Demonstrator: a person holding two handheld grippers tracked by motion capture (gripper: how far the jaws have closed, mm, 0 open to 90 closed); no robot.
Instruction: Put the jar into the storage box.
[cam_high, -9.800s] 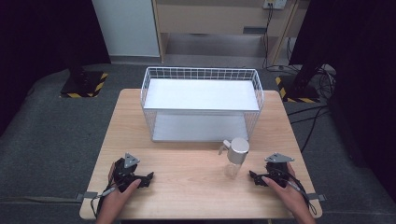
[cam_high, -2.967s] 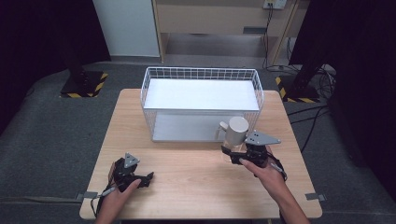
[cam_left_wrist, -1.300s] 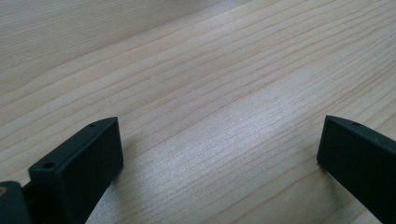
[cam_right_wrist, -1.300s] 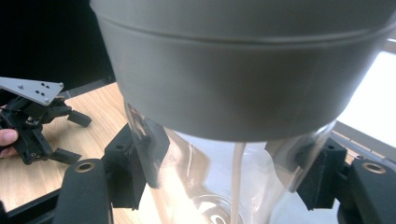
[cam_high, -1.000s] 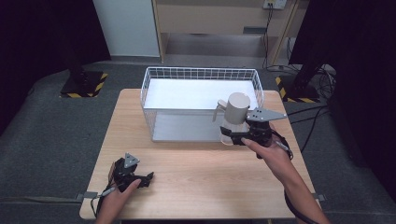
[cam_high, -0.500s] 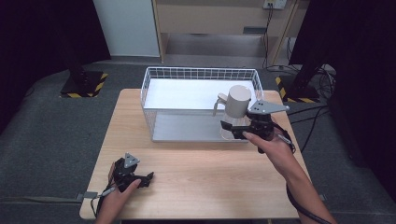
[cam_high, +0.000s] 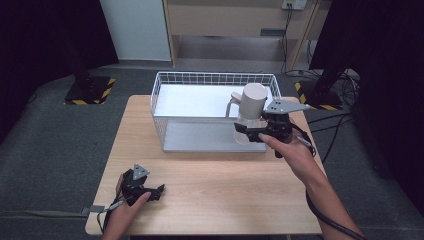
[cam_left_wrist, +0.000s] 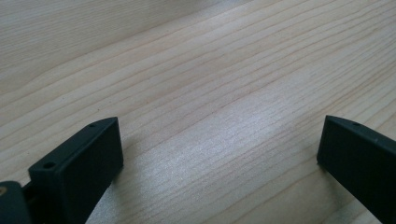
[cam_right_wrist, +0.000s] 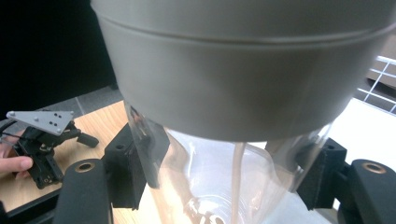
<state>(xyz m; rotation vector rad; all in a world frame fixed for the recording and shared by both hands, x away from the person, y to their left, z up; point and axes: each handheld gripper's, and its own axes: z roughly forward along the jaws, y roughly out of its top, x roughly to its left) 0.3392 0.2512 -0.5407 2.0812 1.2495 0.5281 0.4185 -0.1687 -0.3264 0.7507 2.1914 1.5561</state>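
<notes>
Our right fingers (cam_right_wrist: 130, 172) clamped the clear body of the lidded jug (cam_high: 251, 112), held up at the wire basket (cam_high: 165, 85)'s near right corner. We judged it light, rigid, slippery; grip below the lid. Left gripper (cam_high: 150, 191)'s fingers stood wide on the bench (cam_high: 225, 190).

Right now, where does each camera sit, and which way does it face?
High view: above the near edge, facing down on the pale wooden table; both forearms show.
Left gripper view: on the left gripper, facing bare wood.
Right gripper view: on the right gripper, facing the clear grey-lidded jug.
The high and right gripper views share the jug.
</notes>
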